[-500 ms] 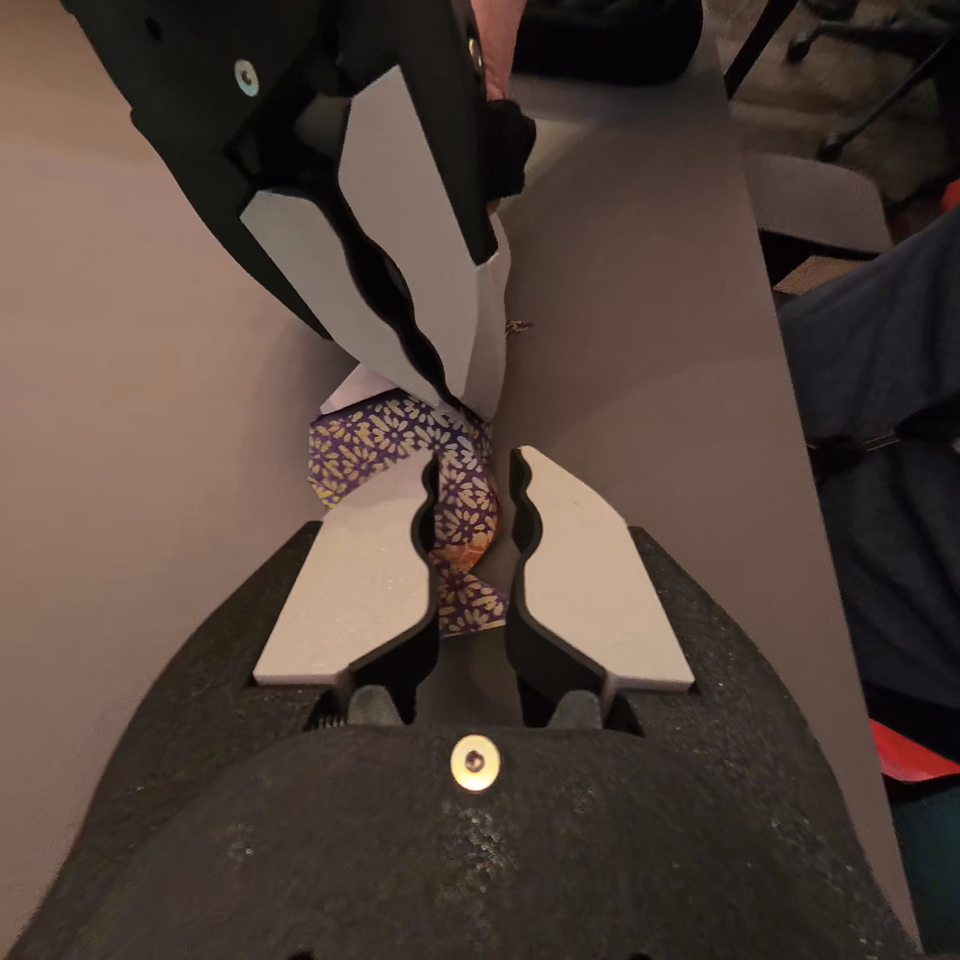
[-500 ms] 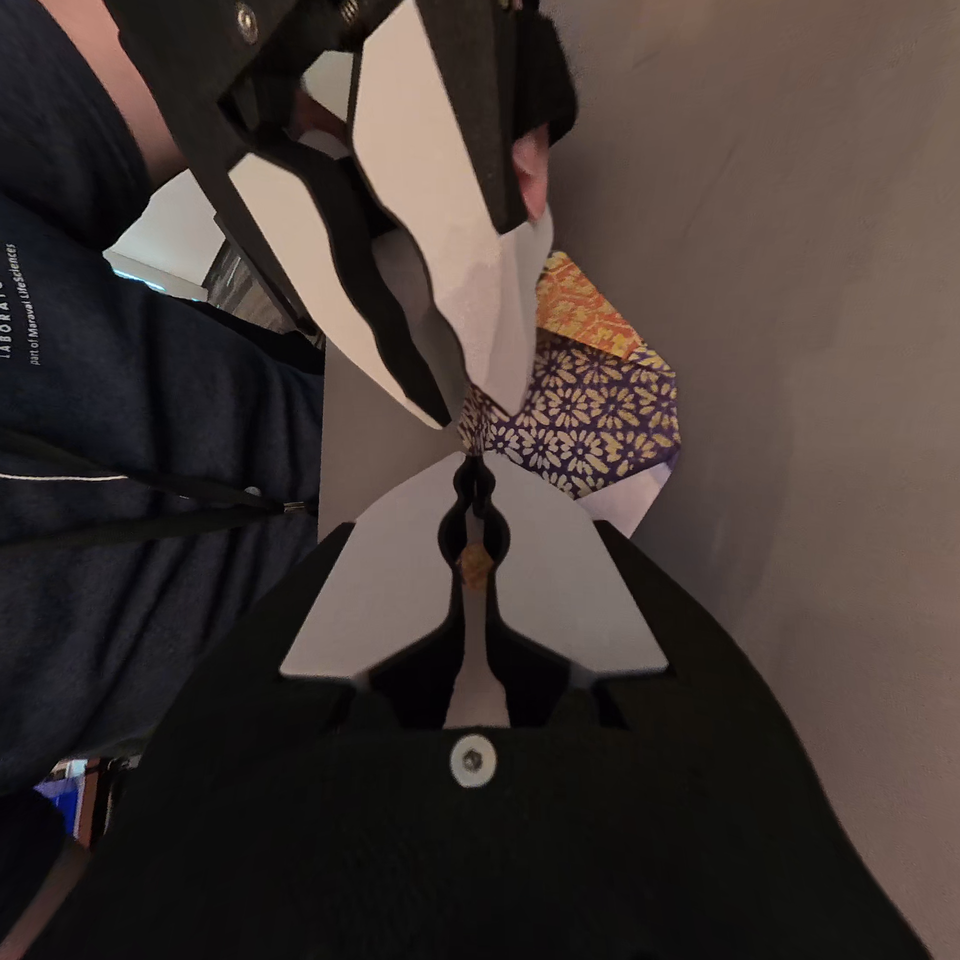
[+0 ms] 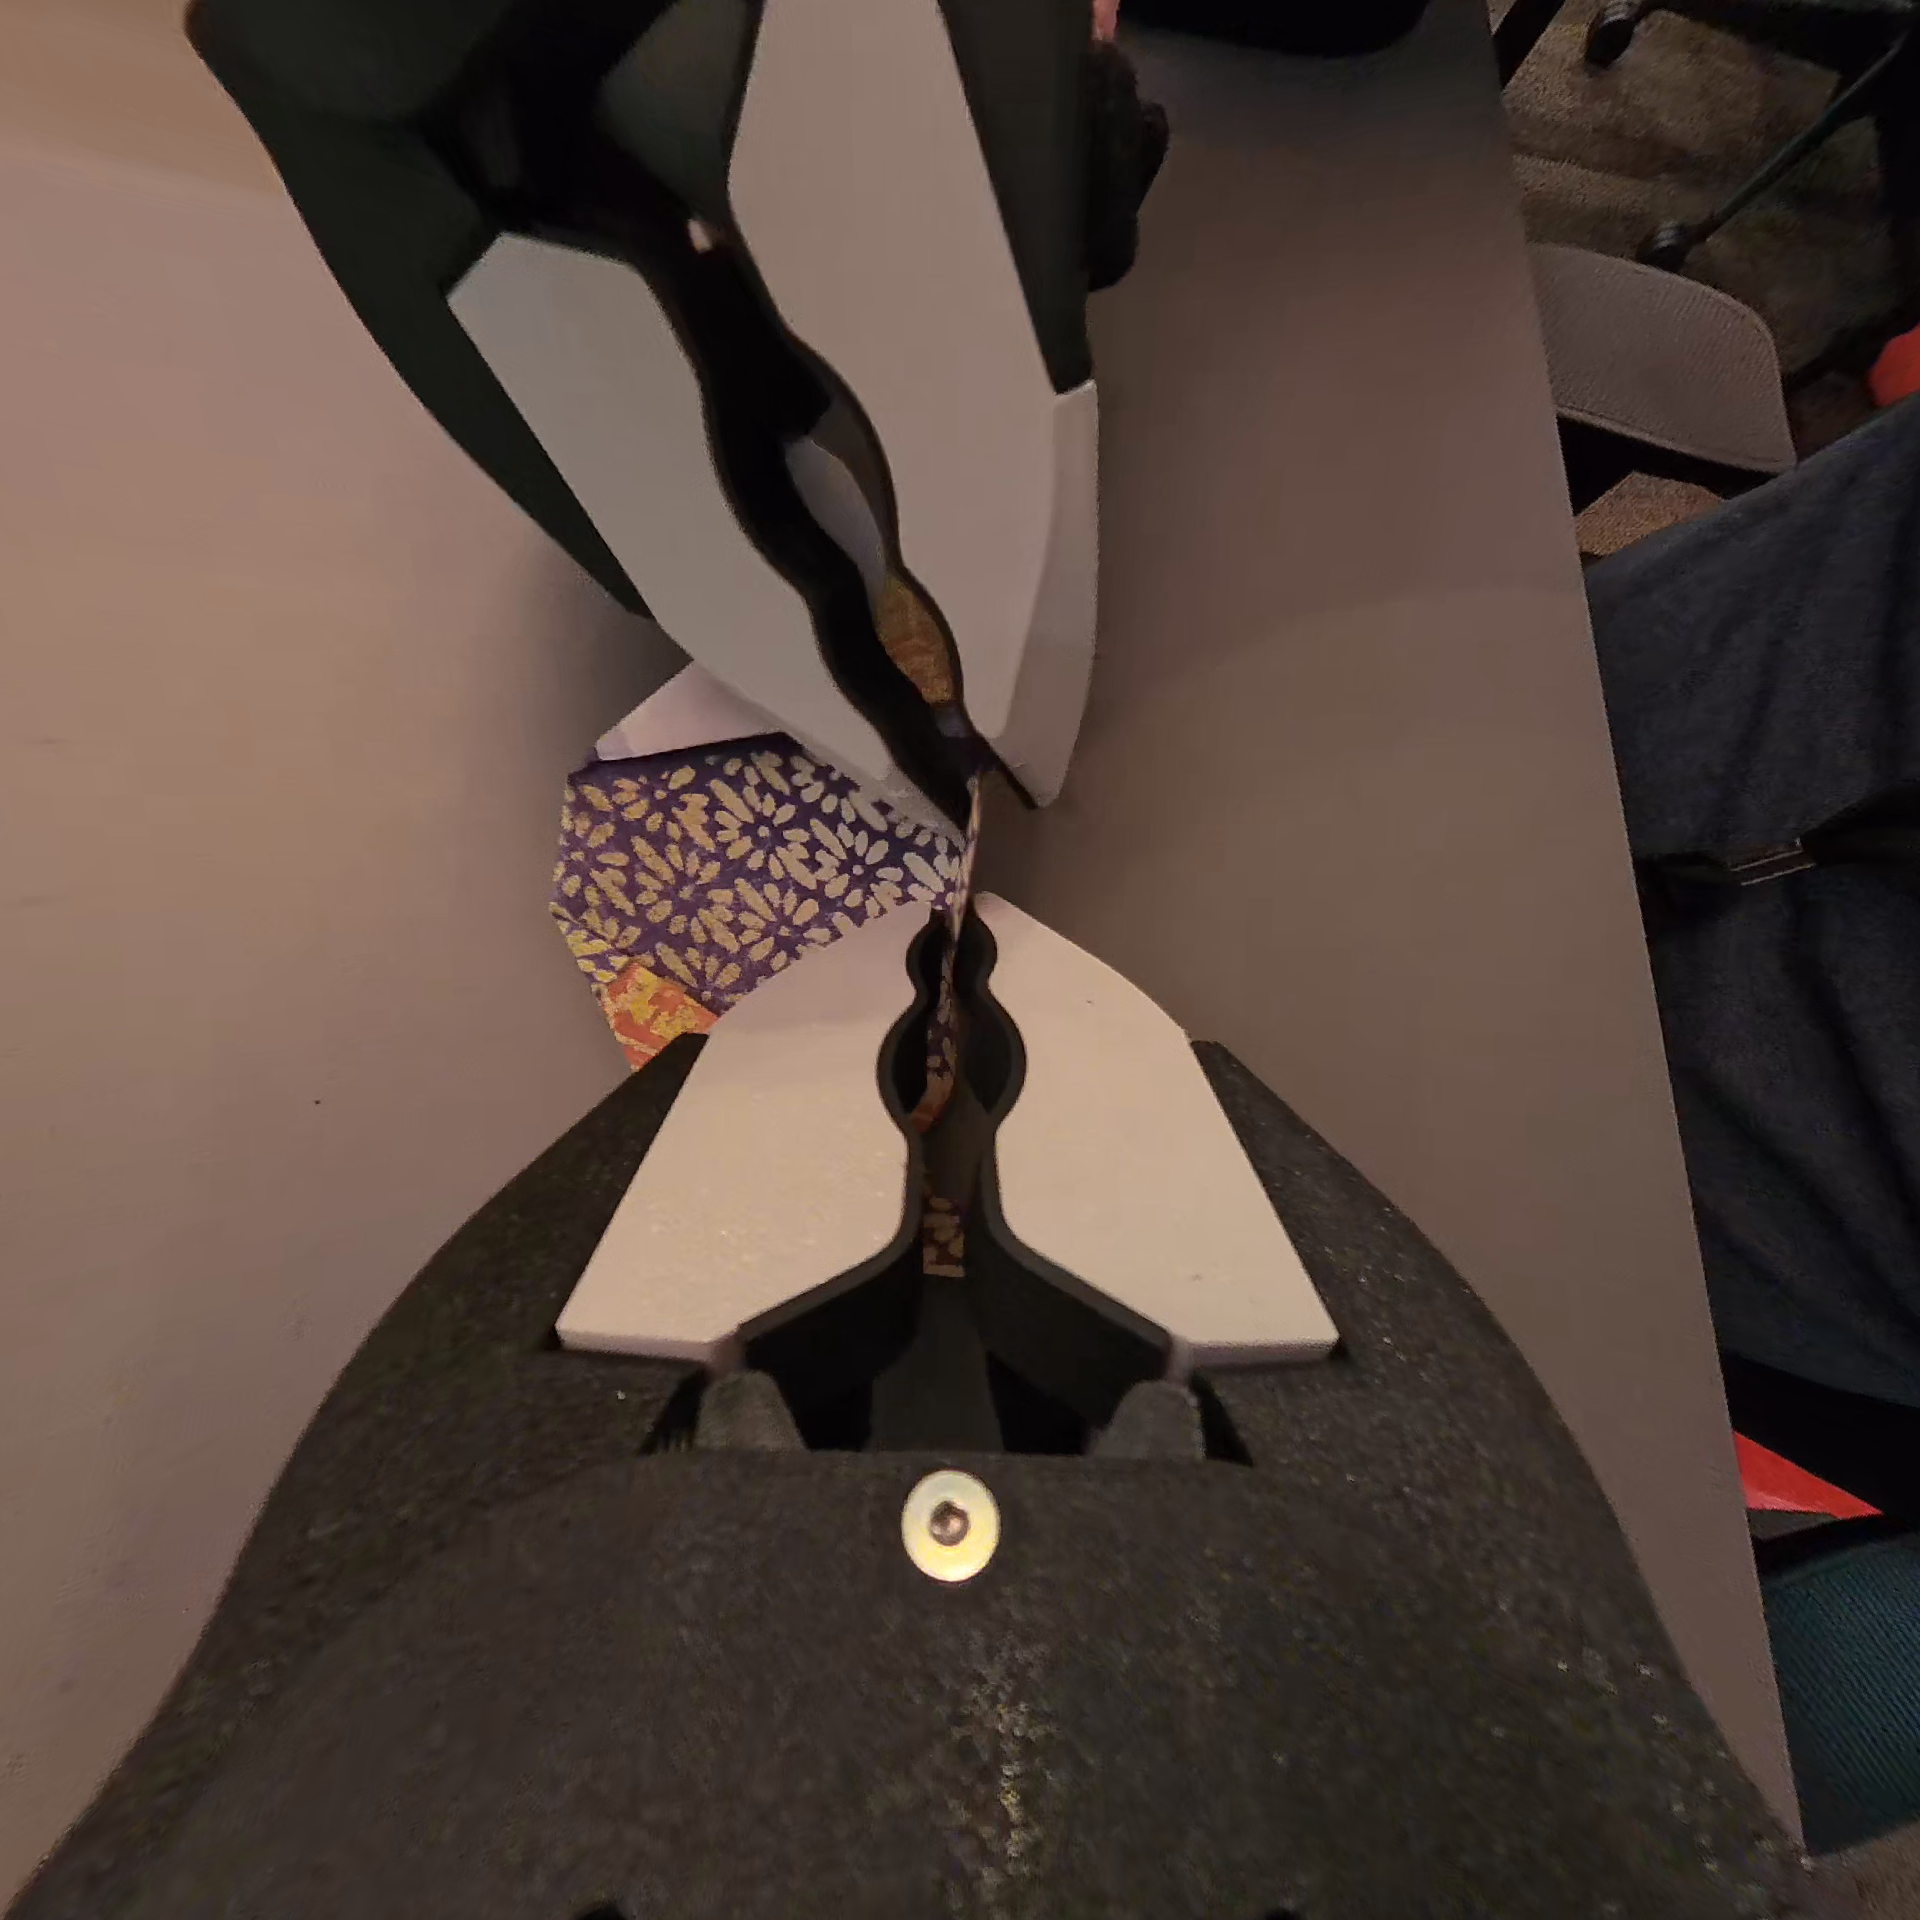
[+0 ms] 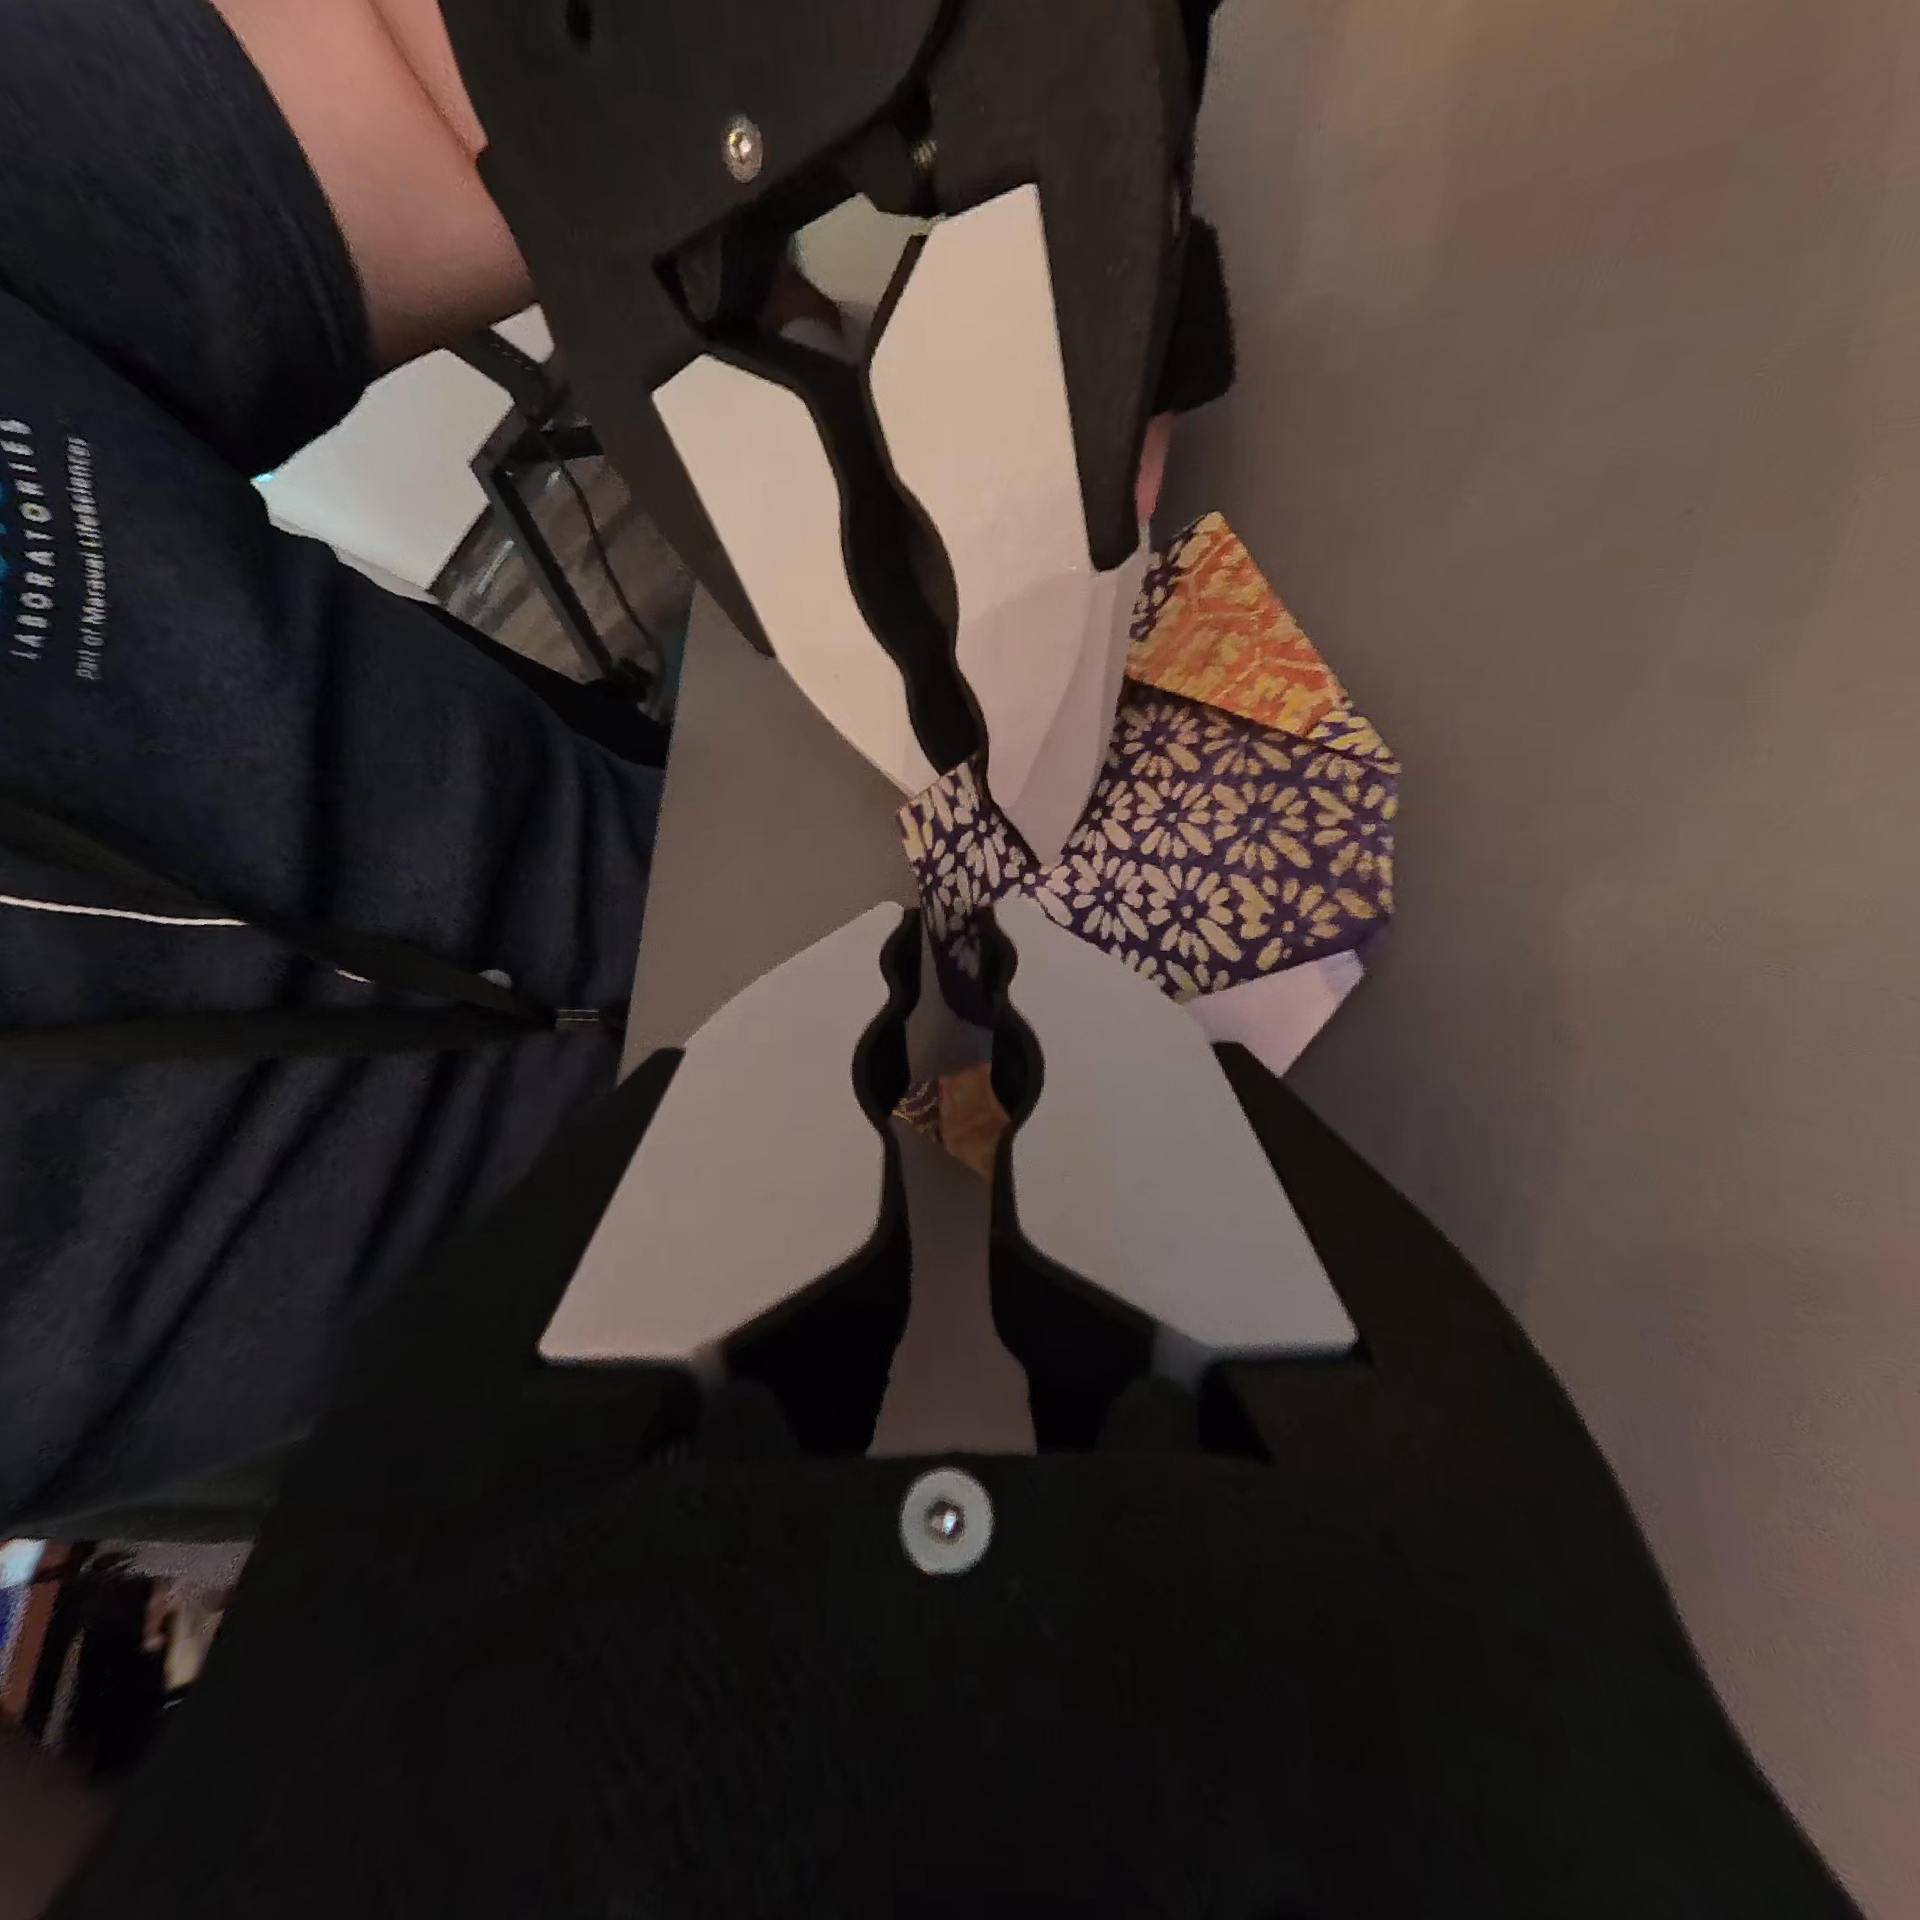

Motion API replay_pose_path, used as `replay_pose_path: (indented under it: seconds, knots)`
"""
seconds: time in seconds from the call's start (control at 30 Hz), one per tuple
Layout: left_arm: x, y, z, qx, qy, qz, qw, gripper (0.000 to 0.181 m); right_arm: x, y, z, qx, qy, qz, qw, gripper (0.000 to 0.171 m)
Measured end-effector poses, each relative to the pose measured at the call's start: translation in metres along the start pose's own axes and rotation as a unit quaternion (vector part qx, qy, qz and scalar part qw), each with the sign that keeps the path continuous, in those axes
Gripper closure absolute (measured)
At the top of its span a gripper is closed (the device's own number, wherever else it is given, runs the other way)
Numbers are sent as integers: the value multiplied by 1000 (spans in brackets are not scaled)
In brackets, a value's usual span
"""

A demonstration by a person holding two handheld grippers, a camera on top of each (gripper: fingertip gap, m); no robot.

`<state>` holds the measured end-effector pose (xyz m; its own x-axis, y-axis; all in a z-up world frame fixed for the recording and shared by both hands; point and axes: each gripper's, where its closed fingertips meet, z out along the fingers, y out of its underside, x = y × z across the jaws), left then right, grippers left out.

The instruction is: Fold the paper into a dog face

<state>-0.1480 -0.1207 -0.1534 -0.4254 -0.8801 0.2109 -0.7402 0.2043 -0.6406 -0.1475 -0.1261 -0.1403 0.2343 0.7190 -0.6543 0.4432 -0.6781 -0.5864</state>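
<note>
Left wrist view: left gripper (image 3: pixel 956 935) clamped on raised flap of paper (image 3: pixel 727 873); rest flat on table (image 3: pixel 1299 727). Keep pinch along crease.

Right wrist view: right gripper (image 4: pixel 961 940) nipping same flap; squeeze evenly, avoid tearing.

The paper (image 3: pixel 748 873) is thin printed sheet, matt purple with a pale flower pattern, an orange-gold patch that looks faintly shiny, and a plain white back showing at one edge. The left gripper (image 3: pixel 961 925) has a coarse, grainy black body like printed plastic, smooth matt pale-grey finger plates, and a bright metal screw with washer (image 3: pixel 949 1525). The table (image 3: pixel 1299 727) is a smooth, matt grey surface, and the person's dark sleeve (image 4: pixel 208 831) is soft knit cloth.
</note>
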Motion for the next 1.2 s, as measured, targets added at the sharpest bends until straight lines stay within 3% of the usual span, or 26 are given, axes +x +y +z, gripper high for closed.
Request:
replay_pose_path:
  seconds: [0.13, 0.43, 0.67, 0.77, 1.2]
  knots:
    - [1, 1, 0, 2, 5, 7, 1000, 181, 5, 2, -1, -10, 27, -18, 999, 170]
    - [14, 2, 0, 1, 47, 34, 998, 171, 1, 6, 1, -61, -26, 53, 996, 169]
    - [17, -1, -6, 37, 102, -12, 994, 179, -6, 11, 1, -77, -50, 24, 995, 170]
    - [19, -4, -5, 42, 110, -7, 993, 174, -7, 11, 2, -75, -44, -3, 996, 170]
    - [21, -5, 3, -4, 125, 17, 992, 181, -6, 8, 0, -55, -29, -27, 998, 170]
